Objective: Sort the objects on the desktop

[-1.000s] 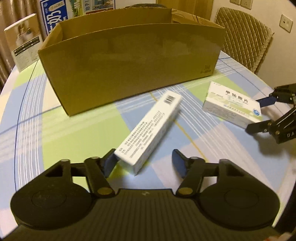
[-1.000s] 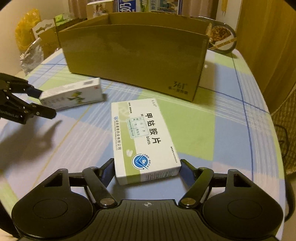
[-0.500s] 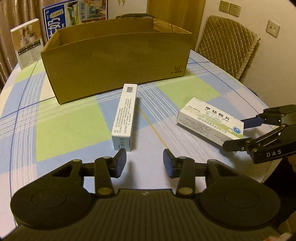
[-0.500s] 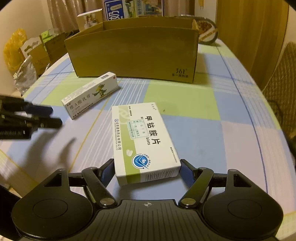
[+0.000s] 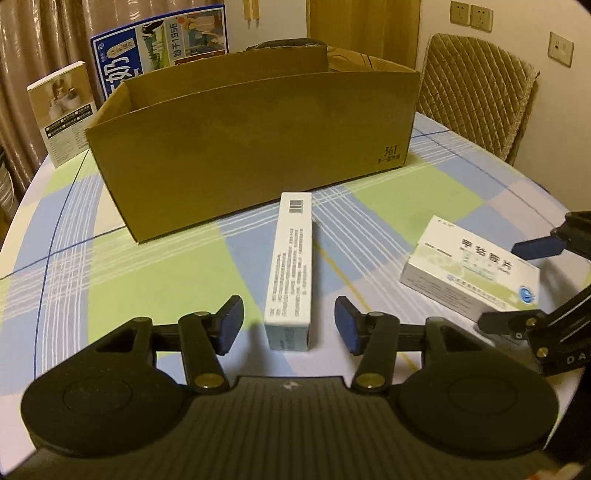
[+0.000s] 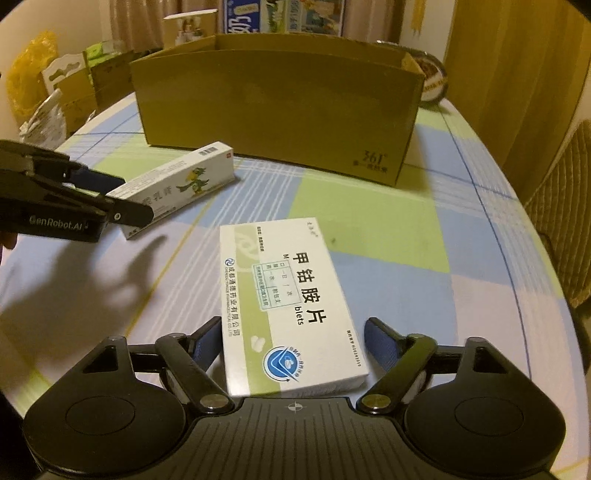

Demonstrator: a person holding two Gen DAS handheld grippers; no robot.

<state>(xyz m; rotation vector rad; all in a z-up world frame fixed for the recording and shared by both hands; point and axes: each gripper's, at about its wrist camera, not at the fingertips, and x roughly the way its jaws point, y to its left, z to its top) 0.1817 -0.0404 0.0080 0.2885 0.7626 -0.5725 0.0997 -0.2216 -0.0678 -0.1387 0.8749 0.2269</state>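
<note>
A round tabletop [image 5: 159, 273] wears a checked cloth in pale blue, green and white. Behind it hang brownish pleated curtains [image 5: 44, 40]. A chair with a quilted beige backrest [image 5: 476, 99] stands at the right, before a cream wall with white sockets [image 5: 471, 16]. A wooden door [image 6: 517, 74] is near. The light is warm and dim.

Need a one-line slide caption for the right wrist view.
Right tongs opening astride a flat white tablet box on the checked tablecloth, open cardboard box behind, left tongs at the long carton.
</note>
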